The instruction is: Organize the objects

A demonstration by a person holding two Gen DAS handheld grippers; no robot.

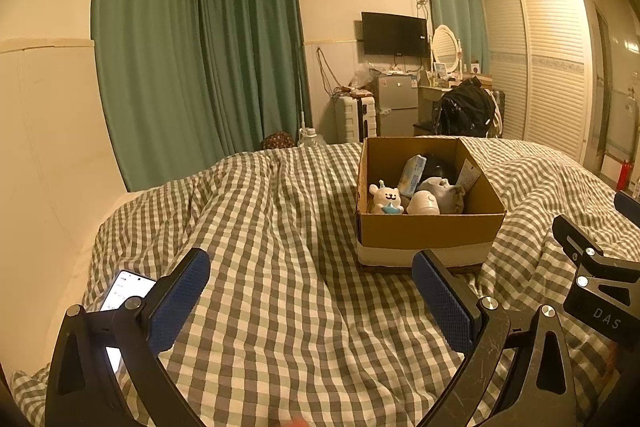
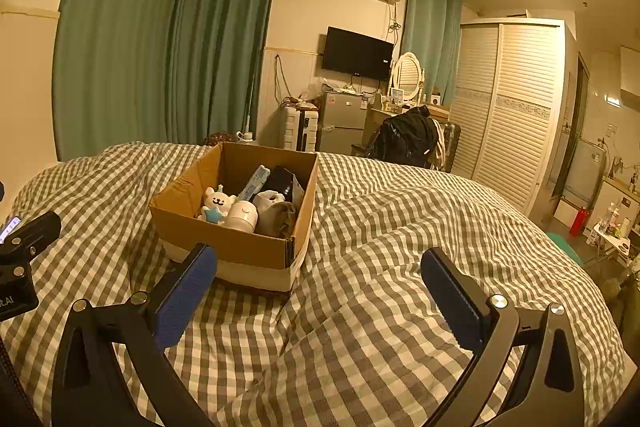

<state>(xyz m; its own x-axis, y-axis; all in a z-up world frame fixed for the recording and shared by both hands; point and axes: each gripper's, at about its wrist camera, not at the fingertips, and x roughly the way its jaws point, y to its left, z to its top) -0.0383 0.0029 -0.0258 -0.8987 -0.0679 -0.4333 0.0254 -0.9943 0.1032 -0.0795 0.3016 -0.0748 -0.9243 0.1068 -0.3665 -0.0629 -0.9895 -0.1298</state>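
cardboard box (image 2: 240,247) on checked bedcover (image 2: 400,227), holding white bear toy (image 2: 218,205), white round device (image 2: 242,215), grey sock bundle (image 2: 276,213), blue-white packet (image 2: 254,183) and a dark item (image 2: 282,179); right gripper (image 2: 318,283) with both blue pads spread wide above the cover, nothing between them.

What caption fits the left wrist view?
Open left gripper hovers over checked bedding before a toy-filled box, phone alongside.

Both claws look the same: black angular arms with triangle cutouts, silver round screw heads at the joints, and blue textured pads on the inner faces of the fingers. The left claw (image 1: 310,301) has scuffs on its right-side arm. The right claw (image 2: 318,301), seen side-on, has white "DAS" lettering on its black body.
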